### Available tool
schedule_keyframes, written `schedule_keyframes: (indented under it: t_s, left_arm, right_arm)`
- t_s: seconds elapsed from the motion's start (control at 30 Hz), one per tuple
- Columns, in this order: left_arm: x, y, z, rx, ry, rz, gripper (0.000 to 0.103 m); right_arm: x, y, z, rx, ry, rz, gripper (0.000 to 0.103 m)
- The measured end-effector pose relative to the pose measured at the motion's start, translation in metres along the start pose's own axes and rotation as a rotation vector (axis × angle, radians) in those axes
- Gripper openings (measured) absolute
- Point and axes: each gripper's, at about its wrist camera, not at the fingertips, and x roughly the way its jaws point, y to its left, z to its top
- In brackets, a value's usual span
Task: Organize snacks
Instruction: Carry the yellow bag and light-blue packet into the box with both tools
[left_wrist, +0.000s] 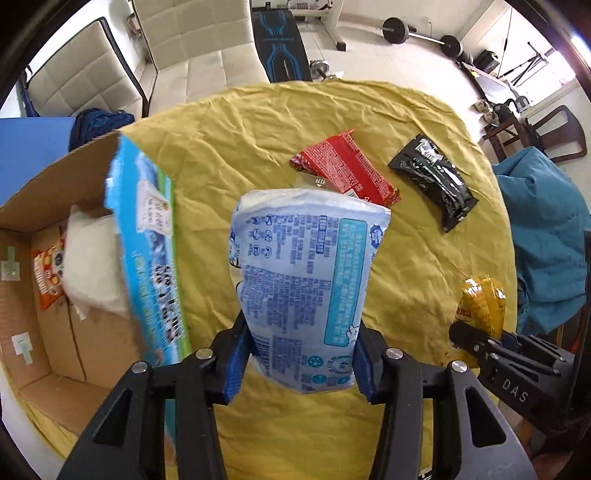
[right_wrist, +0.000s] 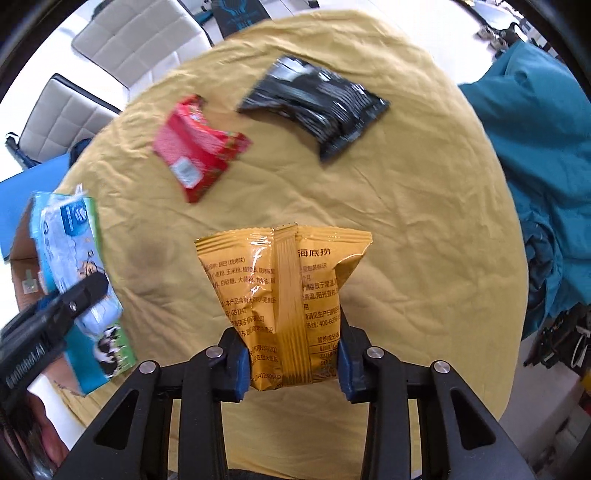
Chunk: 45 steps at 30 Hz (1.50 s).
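Blue-padded fingers (left_wrist: 236, 365) of the left gripper (left_wrist: 301, 365) are clamping the lower end of a pale blue-and-white plastic snack bag (left_wrist: 306, 284), which is standing up from the jaws toward twelve o'clock, printed back facing the camera. Likewise, the right gripper (right_wrist: 291, 363) is pinching the bottom of a crinkled yellow-orange foil snack packet (right_wrist: 284, 295) between its blue pads (right_wrist: 240, 369), the packet rising upright with its centre seam showing.

Both bags are hanging above a wrinkled mustard-yellow cloth (left_wrist: 369, 110) covering a round table. On that cloth, in the left wrist view, a red rectangular wrapper (left_wrist: 347, 170) is lying at about one o'clock of the blue bag, partly hidden behind its top edge, and a glossy black pouch (left_wrist: 432, 181) is lying further toward two o'clock, apart from the red one. At nine o'clock an open brown cardboard box (left_wrist: 37, 295) with a blue printed flap is sitting at the table's edge, an orange packet (left_wrist: 48, 277) and a white bag (left_wrist: 92, 266) lying inside. Beige padded chairs (left_wrist: 192, 33), a barbell (left_wrist: 421, 33) on the pale floor and a teal fabric heap (left_wrist: 543, 229) are surrounding the table.

Chinese characters "海底捞" are showing on the yellow packet; "DAS" is reading on the right gripper's body in the left wrist view.
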Motion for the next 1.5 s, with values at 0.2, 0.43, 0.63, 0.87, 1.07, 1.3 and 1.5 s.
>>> schedule_keyframes:
  t_s: [0.2,0.43,0.63,0.87,1.07,1.3,1.5]
  left_arm:
    - [-0.045,0.012,-0.020,-0.022,-0.066,-0.006,0.045]
    - [-0.091,0.063,-0.041,-0.061,-0.130,-0.001,0.045]
    - [-0.123,0.134,-0.055,-0.135,-0.176,0.016,0.045]
    - [-0.137,0.212,-0.067,-0.210,-0.180,0.052,0.045]
    - [-0.118,0.264,-0.076,-0.248,-0.114,0.063,0.045]
    - [-0.063,0.302,-0.074,-0.247,0.043,0.040,0.045]
    - [-0.007,0.308,-0.070,-0.242,0.181,-0.034,0.045]
  right_arm:
    - [-0.040,0.025,-0.008,-0.039,-0.063,0.023,0.038]
    - [-0.090,0.073,-0.029,-0.109,-0.130,0.068,0.038]
    - [-0.100,0.151,-0.044,-0.184,-0.150,0.118,0.038]
    - [-0.086,0.244,-0.066,-0.273,-0.115,0.159,0.038]
    - [-0.049,0.309,-0.084,-0.317,-0.047,0.140,0.038]
    - [0.029,0.341,-0.091,-0.274,0.081,0.087,0.038]
    - [0.079,0.346,-0.091,-0.261,0.159,0.054,0.038]
